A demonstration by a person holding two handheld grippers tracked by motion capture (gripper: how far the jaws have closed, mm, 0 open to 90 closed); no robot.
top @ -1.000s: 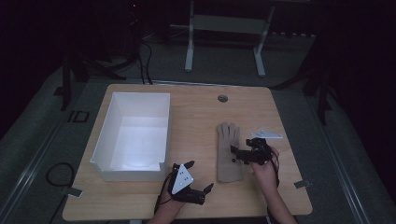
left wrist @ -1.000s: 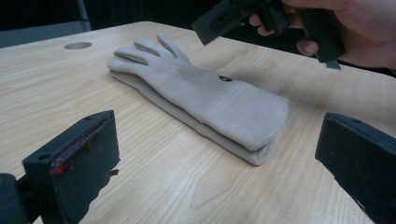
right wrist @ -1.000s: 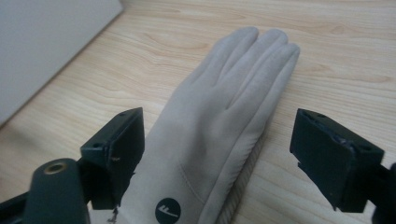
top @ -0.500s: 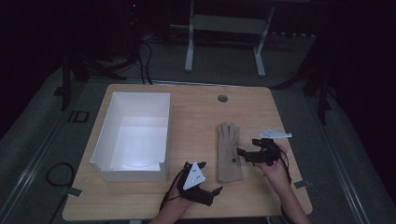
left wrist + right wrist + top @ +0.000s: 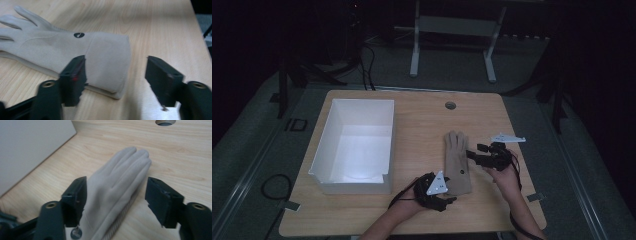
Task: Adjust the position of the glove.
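From the high view I see the table [image 5: 422, 105] filling the middle of the frame. The open box [image 5: 354, 145] sits on its left half. The glove [image 5: 457, 162] lies flat right of centre, fingers toward the top of the frame, cuff toward the bottom. A cable hole [image 5: 450, 105] sits above the glove near the table's upper edge. I have the left gripper [image 5: 447, 200] at the cuff's lower left and the right gripper [image 5: 474, 155] just right of the glove's middle.

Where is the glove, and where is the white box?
glove [image 5: 457, 162], high view, on its palm.
white box [image 5: 323, 150], high view, on its left wall.
glove [image 5: 107, 55], left gripper view, on its cuff.
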